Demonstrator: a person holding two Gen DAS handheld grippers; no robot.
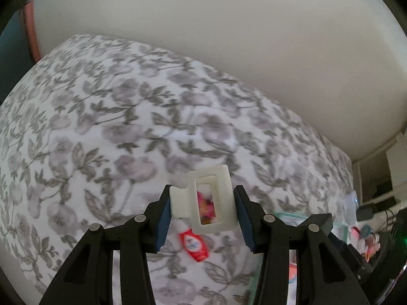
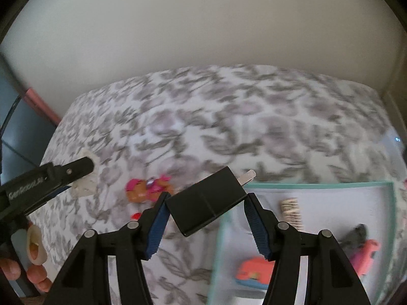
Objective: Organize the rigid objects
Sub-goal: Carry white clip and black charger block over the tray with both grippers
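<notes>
My left gripper (image 1: 203, 211) is shut on a cream hair claw clip (image 1: 181, 203), which stands upright between the blue pads above the flowered bedcover (image 1: 101, 127). The right wrist view shows this gripper (image 2: 81, 169) and the clip (image 2: 85, 186) from the side, at the left. My right gripper (image 2: 207, 211) is shut on a black plug-in charger (image 2: 206, 203). The charger is tilted, and its metal prong (image 2: 248, 176) points up and to the right, near the tray's left end. Both held things hang clear of the bed.
A teal-rimmed tray (image 2: 318, 185) on the bed at right holds a striped clip (image 2: 291, 209), a red toy car (image 2: 254, 270) and a grey and pink item (image 2: 361, 246). A pink and orange toy (image 2: 147, 189) and a small red bottle (image 1: 194, 245) lie on the cover. Fingers of a hand (image 2: 33, 274) show at lower left.
</notes>
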